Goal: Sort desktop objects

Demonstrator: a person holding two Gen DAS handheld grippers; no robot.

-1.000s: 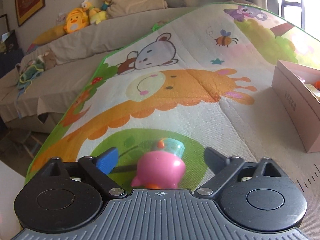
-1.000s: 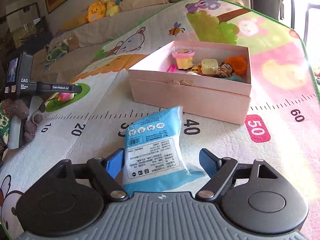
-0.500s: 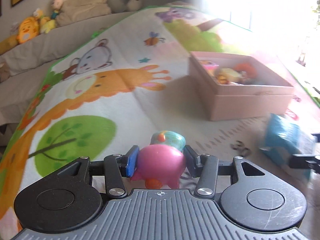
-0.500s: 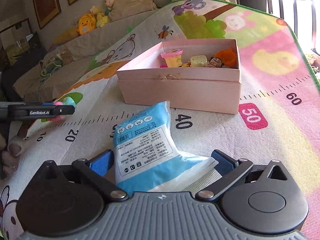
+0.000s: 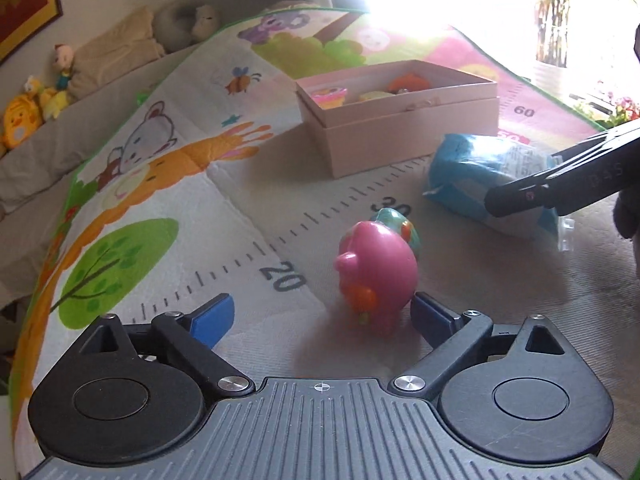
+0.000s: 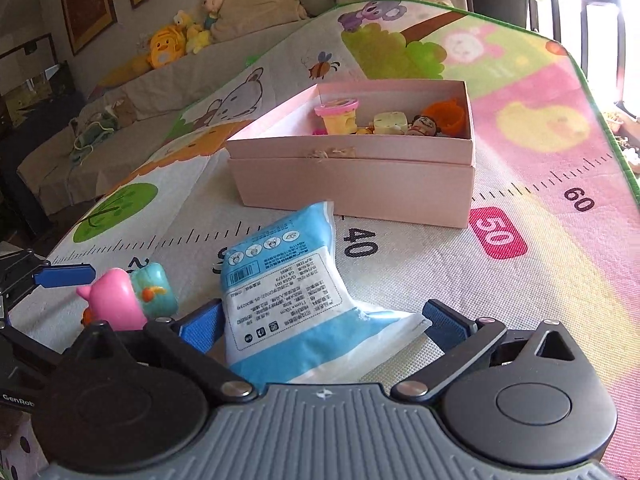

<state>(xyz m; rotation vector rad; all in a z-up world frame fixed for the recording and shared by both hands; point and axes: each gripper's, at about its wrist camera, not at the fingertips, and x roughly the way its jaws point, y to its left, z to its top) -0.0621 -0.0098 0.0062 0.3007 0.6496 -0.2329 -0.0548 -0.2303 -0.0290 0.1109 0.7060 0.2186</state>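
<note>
A pink pig-shaped toy (image 5: 376, 272) with a teal part behind it rests on the play mat (image 5: 248, 184) near the printed 30. My left gripper (image 5: 320, 316) has its jaws opening around it: the right pad sits close beside the toy, the left pad stands well clear. The right wrist view shows the same toy (image 6: 120, 300) with a blue left fingertip (image 6: 64, 274) beside it. A blue and white packet (image 6: 280, 280) lies flat between the wide jaws of my open right gripper (image 6: 324, 326), untouched by the pads. Behind it stands the open pink box (image 6: 360, 184).
The pink box (image 5: 400, 140) holds several small toys. A black finger of the right gripper (image 5: 560, 188) reaches over the packet (image 5: 480, 176). A sofa with plush toys (image 6: 168, 44) runs along the mat's far left edge. A bright window lies beyond the far right.
My left gripper shut on the pink toy, carried it right toward the packet, then opened with the toy on the mat. The right gripper widened around the packet and stayed put.
</note>
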